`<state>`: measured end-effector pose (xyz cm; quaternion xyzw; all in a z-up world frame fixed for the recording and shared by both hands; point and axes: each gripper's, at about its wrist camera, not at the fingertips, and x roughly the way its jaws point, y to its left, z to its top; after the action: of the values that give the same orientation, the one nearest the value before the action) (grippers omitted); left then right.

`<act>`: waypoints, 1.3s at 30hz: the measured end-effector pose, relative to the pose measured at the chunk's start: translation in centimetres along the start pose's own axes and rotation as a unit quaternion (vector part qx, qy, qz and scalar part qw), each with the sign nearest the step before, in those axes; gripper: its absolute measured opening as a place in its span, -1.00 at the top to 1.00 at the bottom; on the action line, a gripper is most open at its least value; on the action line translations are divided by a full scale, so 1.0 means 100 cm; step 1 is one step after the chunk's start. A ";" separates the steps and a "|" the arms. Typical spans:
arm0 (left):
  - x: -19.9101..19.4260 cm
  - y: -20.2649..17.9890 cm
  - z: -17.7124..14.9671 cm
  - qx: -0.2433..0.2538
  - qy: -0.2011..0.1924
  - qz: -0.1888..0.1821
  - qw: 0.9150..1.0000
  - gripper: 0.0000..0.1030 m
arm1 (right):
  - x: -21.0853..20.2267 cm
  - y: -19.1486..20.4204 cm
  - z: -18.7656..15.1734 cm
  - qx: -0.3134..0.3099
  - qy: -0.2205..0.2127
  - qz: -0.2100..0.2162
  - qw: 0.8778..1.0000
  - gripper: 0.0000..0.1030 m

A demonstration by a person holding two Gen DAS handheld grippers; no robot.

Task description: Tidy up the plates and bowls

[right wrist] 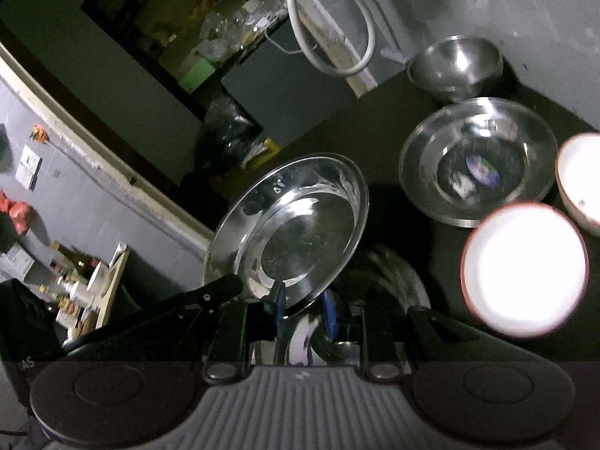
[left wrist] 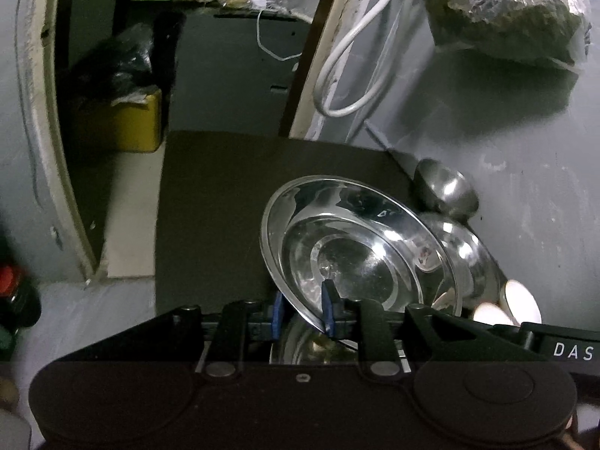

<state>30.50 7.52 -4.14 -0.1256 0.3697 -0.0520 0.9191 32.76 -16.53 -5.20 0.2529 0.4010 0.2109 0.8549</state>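
A shiny steel plate (left wrist: 356,247) hangs tilted above the dark table (left wrist: 210,206). My left gripper (left wrist: 303,309) is shut on its near rim, one blue pad inside the plate and one under it. In the right wrist view my right gripper (right wrist: 304,307) is shut on the near rim of the same steel plate (right wrist: 296,225). There the left gripper's black body (right wrist: 180,303) reaches the plate's lower left rim. On the table lie another steel plate (right wrist: 476,161), a small steel bowl (right wrist: 455,67) and two white bowls (right wrist: 525,270) (right wrist: 579,180).
More steel dishes (right wrist: 393,273) sit under the held plate. A white cable (left wrist: 348,71) loops down the grey wall, beside a clear bag of greenish stuff (left wrist: 506,11). Left of the table is a doorway with a yellow box (left wrist: 120,123) and a black bag.
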 end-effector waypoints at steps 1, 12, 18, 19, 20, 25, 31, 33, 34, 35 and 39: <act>-0.004 0.000 -0.004 -0.003 0.005 0.003 1.000 0.56 | -0.002 0.000 -0.004 0.002 0.006 0.002 1.000 0.53; -0.024 -0.004 -0.034 -0.011 0.036 0.014 0.999 0.54 | -0.023 -0.008 -0.029 0.019 0.046 0.001 0.999 0.53; -0.026 -0.015 -0.037 0.002 0.045 0.022 0.999 0.53 | -0.029 -0.013 -0.031 0.037 0.054 -0.003 0.998 0.53; -0.026 -0.017 -0.037 0.005 0.048 0.025 0.999 0.53 | -0.030 -0.014 -0.031 0.042 0.057 -0.003 0.997 0.53; -0.026 -0.018 -0.038 0.009 0.051 0.028 0.998 0.53 | -0.029 -0.015 -0.030 0.046 0.059 -0.004 0.997 0.53; -0.024 -0.026 -0.039 0.018 0.063 0.036 0.997 0.51 | -0.028 -0.021 -0.031 0.064 0.069 -0.006 0.996 0.53; -0.020 -0.030 -0.040 0.021 0.074 0.042 0.996 0.50 | -0.026 -0.024 -0.030 0.071 0.076 -0.012 0.995 0.53; -0.019 -0.030 -0.041 0.021 0.077 0.043 0.996 0.50 | -0.026 -0.025 -0.029 0.072 0.077 -0.013 0.994 0.53; -0.019 -0.029 -0.041 0.021 0.078 0.043 0.996 0.50 | -0.026 -0.025 -0.030 0.072 0.078 -0.013 0.994 0.53; -0.019 -0.030 -0.041 0.020 0.079 0.043 0.996 0.50 | -0.026 -0.026 -0.030 0.072 0.078 -0.014 0.994 0.53; -0.017 -0.029 -0.041 0.015 0.086 0.045 0.995 0.49 | -0.026 -0.025 -0.030 0.073 0.083 -0.015 0.994 0.53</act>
<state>26.41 4.28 -5.03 -0.0898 0.4518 -0.0271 0.8872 29.27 -19.15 -6.81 0.2903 0.4884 0.1884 0.8011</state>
